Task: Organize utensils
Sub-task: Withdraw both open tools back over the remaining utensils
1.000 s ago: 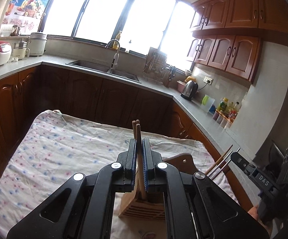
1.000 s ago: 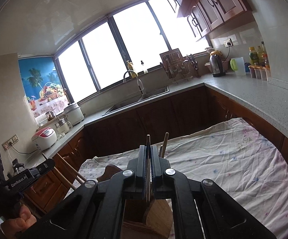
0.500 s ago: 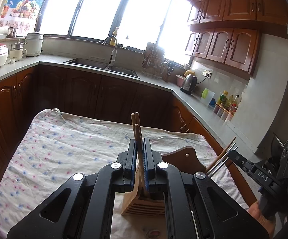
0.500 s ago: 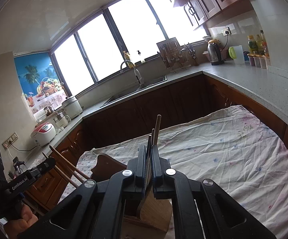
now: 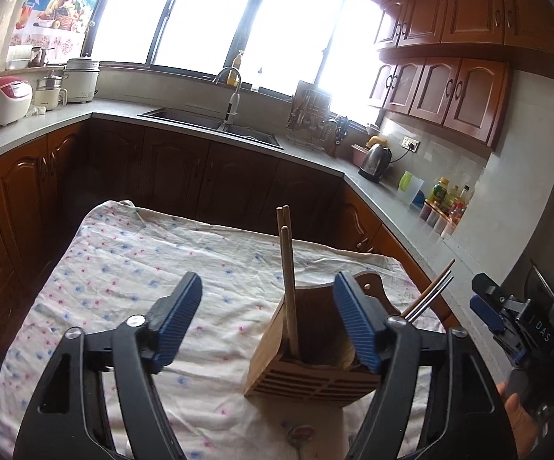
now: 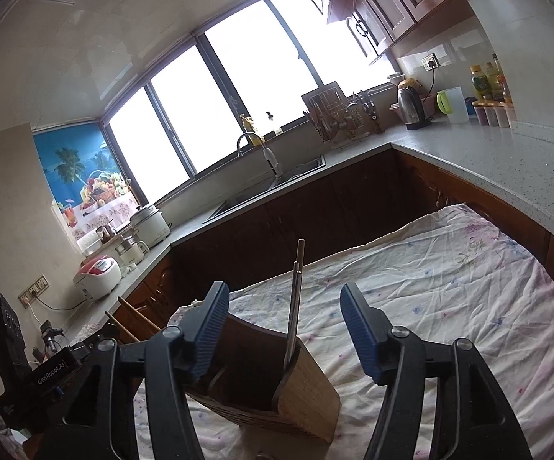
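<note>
both grippers opening, empty; wooden chopsticks left view, metal chopsticks right

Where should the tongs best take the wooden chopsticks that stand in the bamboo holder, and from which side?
Probably the bare upper shafts of the wooden chopsticks, well above the rim of the slatted bamboo holder. Come from above, one pad on each side: they stand nearly upright, their lower ends hidden inside, and the holder's raised back wall blocks the far side.
</note>
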`<state>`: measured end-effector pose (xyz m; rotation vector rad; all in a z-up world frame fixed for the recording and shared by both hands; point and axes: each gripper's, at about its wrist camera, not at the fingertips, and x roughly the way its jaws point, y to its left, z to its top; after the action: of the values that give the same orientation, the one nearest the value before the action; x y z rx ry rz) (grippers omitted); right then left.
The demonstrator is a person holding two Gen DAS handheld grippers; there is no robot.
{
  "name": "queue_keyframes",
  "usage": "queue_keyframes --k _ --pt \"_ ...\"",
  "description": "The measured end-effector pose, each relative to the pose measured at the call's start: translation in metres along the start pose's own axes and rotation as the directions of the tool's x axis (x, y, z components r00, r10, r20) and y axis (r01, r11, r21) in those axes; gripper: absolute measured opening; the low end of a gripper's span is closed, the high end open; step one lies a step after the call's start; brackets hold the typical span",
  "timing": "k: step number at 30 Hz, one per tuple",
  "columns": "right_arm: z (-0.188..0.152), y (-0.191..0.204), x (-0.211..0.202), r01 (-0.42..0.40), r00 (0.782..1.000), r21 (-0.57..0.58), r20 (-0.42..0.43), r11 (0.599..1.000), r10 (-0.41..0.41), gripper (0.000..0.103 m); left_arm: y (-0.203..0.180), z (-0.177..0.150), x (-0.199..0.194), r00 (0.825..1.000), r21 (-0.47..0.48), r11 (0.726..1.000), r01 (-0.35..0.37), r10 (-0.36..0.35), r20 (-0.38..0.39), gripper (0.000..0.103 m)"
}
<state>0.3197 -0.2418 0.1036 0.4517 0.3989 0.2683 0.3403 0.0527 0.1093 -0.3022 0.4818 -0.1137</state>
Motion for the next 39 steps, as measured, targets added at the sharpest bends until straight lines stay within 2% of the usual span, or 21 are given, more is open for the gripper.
queue_keyframes --k 2,5,26,39 --pt "0.000 0.000 -0.007 -0.011 1.000 0.005 0.006 1.000 0.011 0.088 0.003 -0.003 -0.009 1.000 -0.006 1.000 -0.012 0.012 0.004 0.087" --pt "-0.003 0.003 -0.020 -0.017 1.000 -0.012 0.012 1.000 0.017 0.093 0.006 -0.010 -0.024 1.000 -0.001 1.000 -0.026 0.026 0.006 0.090" --pt "-0.053 0.008 -0.110 -0.021 0.999 -0.024 -0.041 0.999 0.020 0.093 0.009 -0.077 -0.117 0.998 0.012 0.999 -0.037 0.037 -0.041 0.091" --pt "-0.097 0.001 -0.134 -0.003 0.993 -0.040 -0.114 0.999 -0.001 0.093 0.018 -0.121 -0.135 0.993 0.001 0.999 -0.037 0.036 -0.111 0.091"
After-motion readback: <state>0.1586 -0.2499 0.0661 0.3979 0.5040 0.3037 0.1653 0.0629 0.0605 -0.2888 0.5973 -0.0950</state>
